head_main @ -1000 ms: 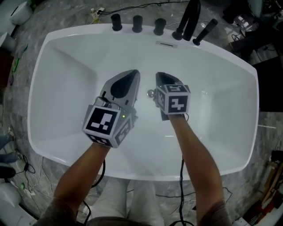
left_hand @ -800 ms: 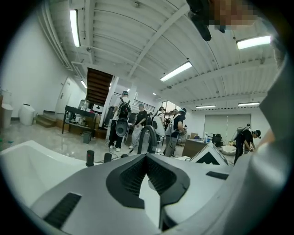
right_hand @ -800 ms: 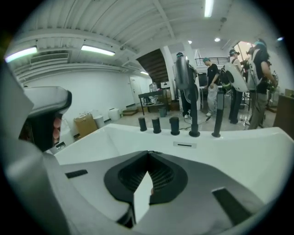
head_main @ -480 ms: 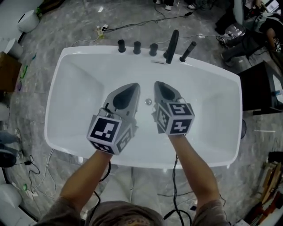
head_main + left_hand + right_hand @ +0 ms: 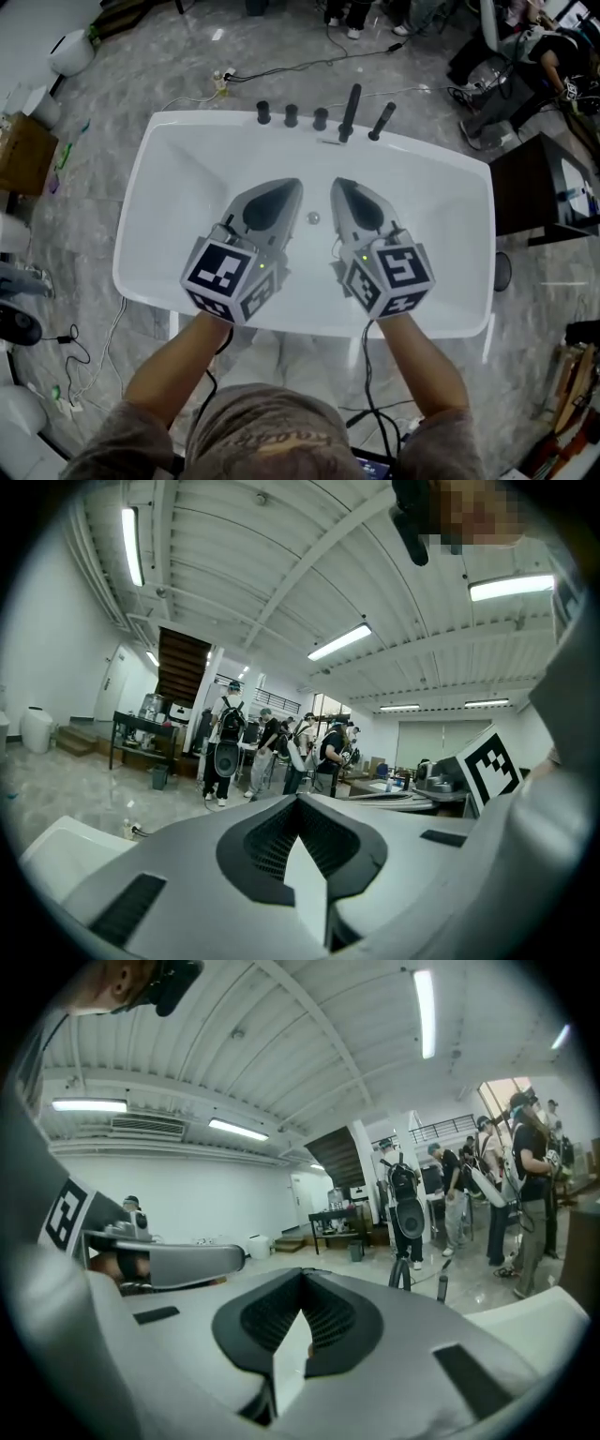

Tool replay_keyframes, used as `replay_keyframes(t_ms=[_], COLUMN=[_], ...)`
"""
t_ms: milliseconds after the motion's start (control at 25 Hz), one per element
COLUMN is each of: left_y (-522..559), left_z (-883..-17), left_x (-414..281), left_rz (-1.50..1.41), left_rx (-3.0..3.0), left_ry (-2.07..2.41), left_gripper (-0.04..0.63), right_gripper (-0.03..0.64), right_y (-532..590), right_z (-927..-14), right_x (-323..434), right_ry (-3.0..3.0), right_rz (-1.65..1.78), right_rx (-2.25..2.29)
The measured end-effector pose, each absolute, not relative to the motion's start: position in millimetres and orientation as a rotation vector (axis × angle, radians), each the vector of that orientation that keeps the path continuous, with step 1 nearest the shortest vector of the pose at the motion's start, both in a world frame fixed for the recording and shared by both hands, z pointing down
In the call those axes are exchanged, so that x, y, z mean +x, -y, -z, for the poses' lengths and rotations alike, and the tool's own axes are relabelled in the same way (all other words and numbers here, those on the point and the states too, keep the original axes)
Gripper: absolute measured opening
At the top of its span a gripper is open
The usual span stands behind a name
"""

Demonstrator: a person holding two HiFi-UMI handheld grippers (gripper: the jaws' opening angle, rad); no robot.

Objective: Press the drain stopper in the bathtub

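Hovering over the centre of the white bathtub (image 5: 178,169), the two tools frame the target rather than touch it. At centre-left of the head view, the left gripper (image 5: 286,190) points toward the top of the frame. Its own view shows the jaws pressed together on nothing, aimed out at the room and ceiling, not down into the tub. That suggests it is parked as a bystander.

Between the two tips, slightly below them in the frame, sits the small round drain stopper (image 5: 313,217) on the tub floor, uncovered and not yet pressed.

At centre-right, the right gripper (image 5: 342,190) mirrors the first, its jaws likewise closed and empty, a blunt tip suited to pushing. Both forearms reach up from the bottom edge, roughly parallel, wrists level, marker cubes nearest the camera. Either tip would need to tilt downward to reach the stopper.
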State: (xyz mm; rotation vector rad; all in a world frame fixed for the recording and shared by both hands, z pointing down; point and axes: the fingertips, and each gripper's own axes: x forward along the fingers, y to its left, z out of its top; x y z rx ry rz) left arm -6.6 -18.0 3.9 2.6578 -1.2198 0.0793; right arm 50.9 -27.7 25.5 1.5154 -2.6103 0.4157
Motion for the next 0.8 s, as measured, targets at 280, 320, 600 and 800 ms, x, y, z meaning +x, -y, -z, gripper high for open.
replay_keyframes(t_ms=[280,320,600,800], left_y=[-24,-30,-74,-100], left_z=[42,47,72,78], left_x=[2,3,4,-3], left_rz=[-0.063,-0.061,-0.058,-0.044], left_rx=[2.713,2.721,2.781,2.811], left_ry=[1.140,1.132,1.036,0.984], left_gripper=[0.000,0.000,0.000,0.000], right_gripper=[-0.002,-0.002,-0.002,-0.002], right_y=[-25,-33,-85,-113], right_z=[37,41,69,85], right_x=[43,41,35,32], right_ry=[2.748,2.762,2.846,2.889], right_rz=[-0.351,-0.349,-0.329,-0.273], right_rx=[1.434,1.413,1.360,1.366])
